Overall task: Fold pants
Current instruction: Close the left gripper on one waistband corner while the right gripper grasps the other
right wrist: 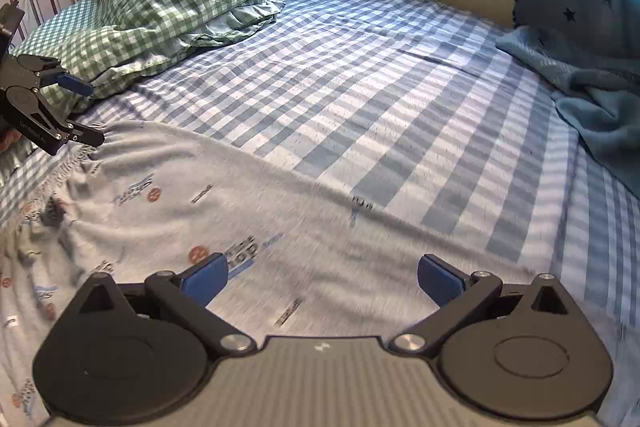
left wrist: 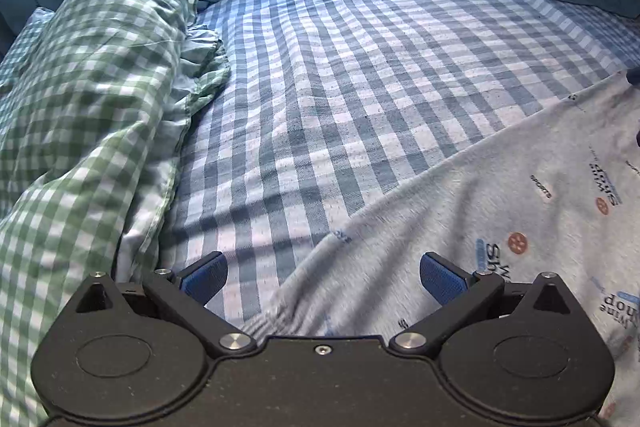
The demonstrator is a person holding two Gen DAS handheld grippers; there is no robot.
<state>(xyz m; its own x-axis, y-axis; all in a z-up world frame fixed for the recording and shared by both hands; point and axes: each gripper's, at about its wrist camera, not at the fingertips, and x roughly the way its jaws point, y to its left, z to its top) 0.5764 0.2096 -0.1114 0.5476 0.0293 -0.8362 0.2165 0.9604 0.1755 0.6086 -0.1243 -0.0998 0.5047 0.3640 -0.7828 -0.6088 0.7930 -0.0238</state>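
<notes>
Fingers of both grippers stand spread apart with nothing between the blue pads. The left gripper (left wrist: 323, 277) hovers over the near left end of the light grey printed cotton pants (left wrist: 500, 219), where a gathered, ribbed band that looks like the waistband shows just ahead of its body. The right gripper (right wrist: 323, 279) hovers over the middle of the same garment, and neither pair of fingers touches the fabric as far as the views show.

The pants lie spread along the near edge of the bed, on the blue and white checked sheet (left wrist: 360, 75). In the right wrist view the cloth appears as one broad, mostly flat layer with wrinkles toward its left end; no crisp fold line is visible.

Judgement of progress: the task seems to be at an early stage, with the garment laid out and every fold yet to be made. The whole outline is not in view, so a fold outside the frame cannot be excluded.

A green and white checked pillow (left wrist: 92, 75) lies well apart to the left, and a crumpled teal blanket (right wrist: 592, 95) lies at the far right.
</notes>
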